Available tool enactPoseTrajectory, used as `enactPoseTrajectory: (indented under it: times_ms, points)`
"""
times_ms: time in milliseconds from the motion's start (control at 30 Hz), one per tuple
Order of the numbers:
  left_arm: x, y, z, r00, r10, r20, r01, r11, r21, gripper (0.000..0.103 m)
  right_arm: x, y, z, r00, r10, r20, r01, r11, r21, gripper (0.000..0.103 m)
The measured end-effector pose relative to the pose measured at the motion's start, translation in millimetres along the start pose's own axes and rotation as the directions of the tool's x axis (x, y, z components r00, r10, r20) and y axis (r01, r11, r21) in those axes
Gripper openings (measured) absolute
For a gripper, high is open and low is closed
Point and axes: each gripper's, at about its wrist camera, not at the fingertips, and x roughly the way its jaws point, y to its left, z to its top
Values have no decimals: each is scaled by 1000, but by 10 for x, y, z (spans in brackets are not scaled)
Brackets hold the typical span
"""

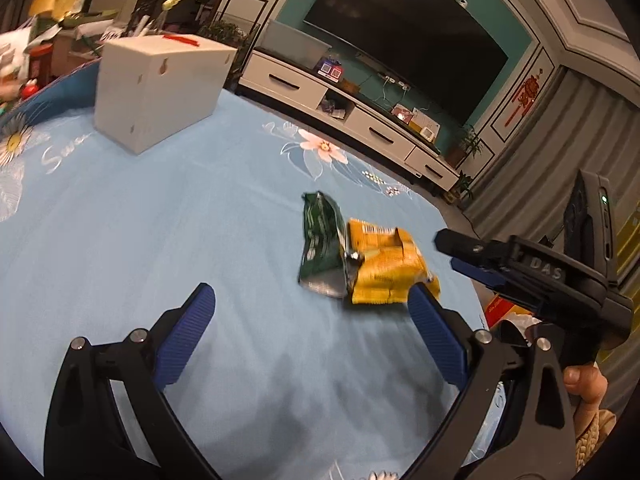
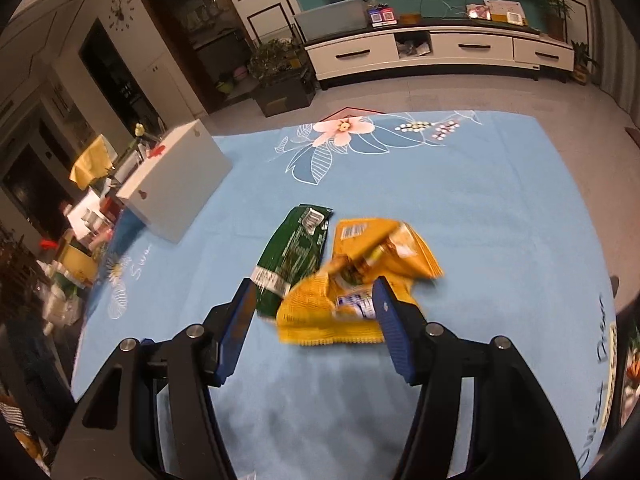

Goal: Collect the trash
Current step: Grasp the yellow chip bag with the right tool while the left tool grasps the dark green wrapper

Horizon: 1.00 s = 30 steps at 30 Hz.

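Observation:
A crumpled yellow snack wrapper (image 1: pixel 386 266) (image 2: pixel 360 276) lies on the blue floral tablecloth (image 1: pixel 160 220) (image 2: pixel 480 220), touching a green wrapper (image 1: pixel 322 246) (image 2: pixel 292 254) on its left. My left gripper (image 1: pixel 312 296) is open and empty above the cloth, with the wrappers beyond its right finger. My right gripper (image 2: pixel 314 292) is open, its fingers on either side of the near end of the yellow wrapper. The right gripper also shows in the left wrist view (image 1: pixel 452 248), just right of the yellow wrapper.
A white box (image 1: pixel 156 92) (image 2: pixel 176 180) with a red mark on top stands at the table's far left. Cluttered items (image 2: pixel 80 240) sit beyond the left edge. A TV cabinet (image 2: pixel 440 48) stands across the floor behind the table.

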Motion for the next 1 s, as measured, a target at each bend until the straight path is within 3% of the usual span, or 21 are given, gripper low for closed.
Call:
enactPoseTrajectory:
  times_ms: [100,233,367,533,767,1000]
  points:
    - [98,7,62,1000,8,0,-8,1000,21,97,170,6,37,999,-20,-32,20,1000,-8,60]
    - [234,33,102,1000,13,-15,-13,1000,21,96,329,39,-4,993,-113,-44,110,992,-64,60]
    - [356,6,123,1000,17,-26,-15,999,43,96,470,-13,-82,984,-163,-78,155,983,-104,36]
    - [516,-75,168,999,9,-40,-7,998,64,94,353,-142,-118,983,-183,-15,180,977,-111,18]
    - [835,-249,178,996,27,-80,-17,993,116,77,-97,-457,-142,976,-199,87,203,978,-38,15]
    - [1132,-325,201,991,70,-115,-54,990,131,53,-448,-683,-272,979,-169,114,168,986,23,15]
